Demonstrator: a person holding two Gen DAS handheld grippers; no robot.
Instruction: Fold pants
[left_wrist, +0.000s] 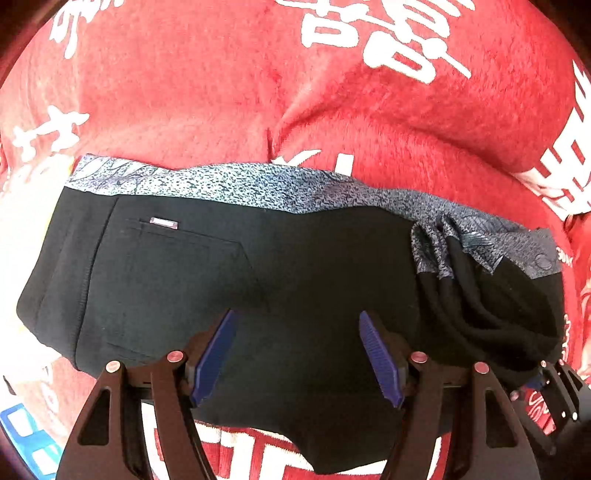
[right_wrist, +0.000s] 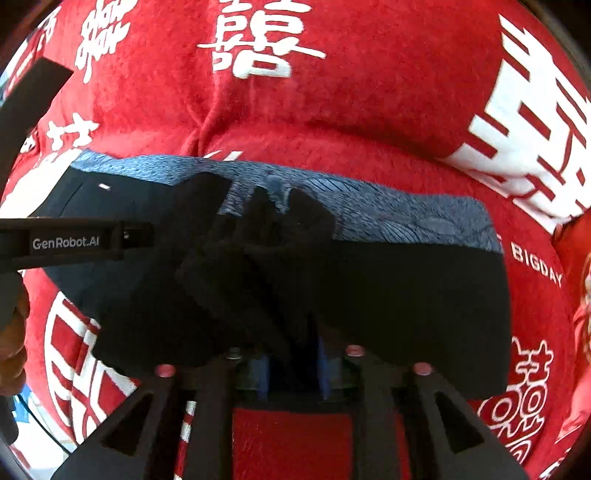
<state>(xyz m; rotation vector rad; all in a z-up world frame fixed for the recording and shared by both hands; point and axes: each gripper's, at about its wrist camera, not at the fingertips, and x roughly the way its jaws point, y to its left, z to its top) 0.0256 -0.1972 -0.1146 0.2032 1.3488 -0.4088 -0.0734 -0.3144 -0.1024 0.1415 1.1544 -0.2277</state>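
Black pants (left_wrist: 221, 280) with a speckled blue-grey waistband (left_wrist: 236, 184) lie across a red blanket, waistband on the far side. My left gripper (left_wrist: 297, 325) is open just above the black fabric, its blue pads (left_wrist: 214, 354) wide apart and empty. At the right the fabric is bunched into thick folds (left_wrist: 480, 295). In the right wrist view the pants (right_wrist: 406, 295) fill the middle, and my right gripper (right_wrist: 291, 354) is shut on a raised bunch of black fabric (right_wrist: 251, 266). Its fingertips are hidden under the cloth.
The red plush blanket (left_wrist: 221, 92) with white characters covers the whole surface and is wrinkled beyond the pants. The left gripper's body, marked GenRobot.AI (right_wrist: 66, 242), reaches in from the left of the right wrist view. A blue-and-white object (left_wrist: 26, 435) lies at the lower left.
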